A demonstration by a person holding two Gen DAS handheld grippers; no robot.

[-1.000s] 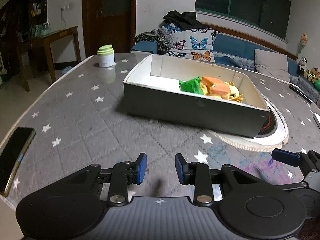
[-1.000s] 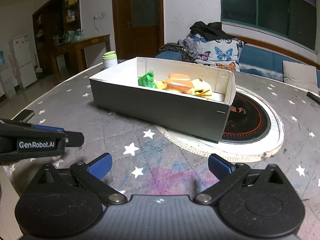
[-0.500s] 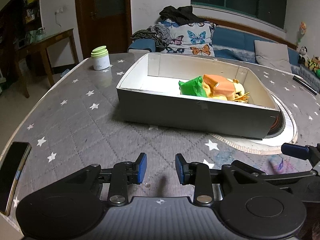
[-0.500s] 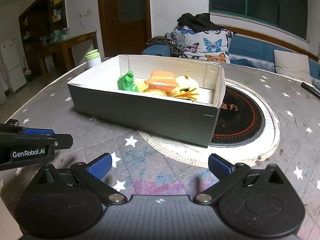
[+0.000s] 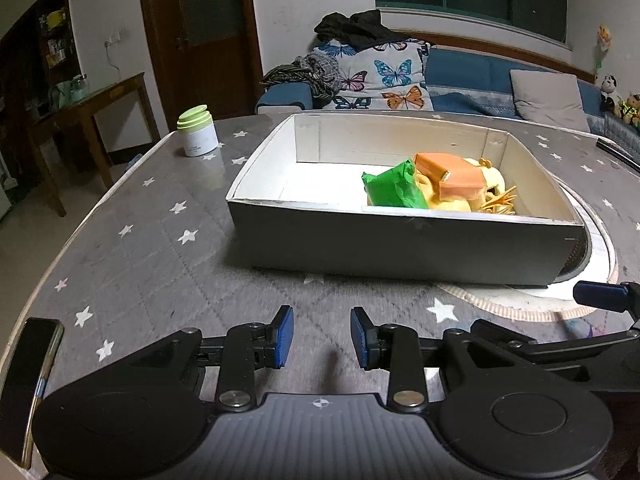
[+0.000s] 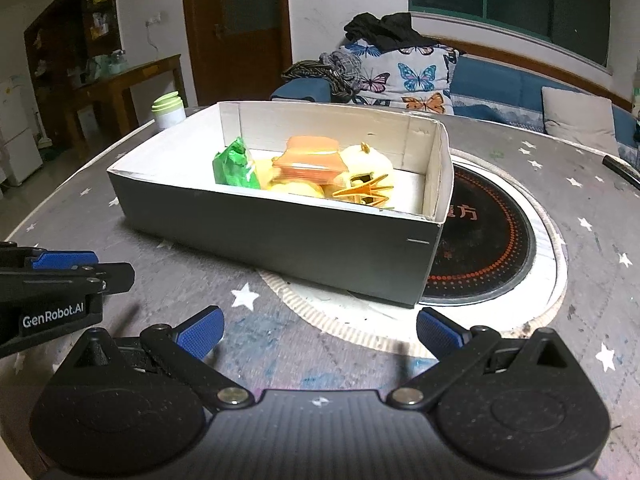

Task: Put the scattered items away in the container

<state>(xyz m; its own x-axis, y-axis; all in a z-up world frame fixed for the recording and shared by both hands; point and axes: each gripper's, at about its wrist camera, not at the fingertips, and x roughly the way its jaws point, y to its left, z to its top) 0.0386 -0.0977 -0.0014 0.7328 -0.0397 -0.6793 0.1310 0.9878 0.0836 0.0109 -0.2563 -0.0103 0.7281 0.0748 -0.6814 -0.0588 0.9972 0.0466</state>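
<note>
A grey cardboard box (image 5: 400, 248) (image 6: 280, 232) with a white inside stands on the starred table. In its right half lie a green packet (image 5: 394, 190) (image 6: 234, 164), an orange packet (image 5: 448, 172) (image 6: 310, 160), a yellow soft toy (image 5: 494, 178) (image 6: 370, 160) and a yellow hair clip (image 5: 500, 202) (image 6: 364, 192). My left gripper (image 5: 321, 336) hovers over the table in front of the box, its blue pads a narrow gap apart and holding nothing. My right gripper (image 6: 318, 330) stands wide open and empty near the box's right front corner.
A white jar with a green lid (image 5: 198, 132) stands at the table's far left. A dark phone (image 5: 28, 380) lies at the near left edge. The box partly covers a round black hob (image 6: 492, 248). A sofa with pillows is behind.
Both grippers have drifted a little towards the box, which now looks larger and squarer in both views. Neither gripper's opening has changed, and the items in the box lie as before.
</note>
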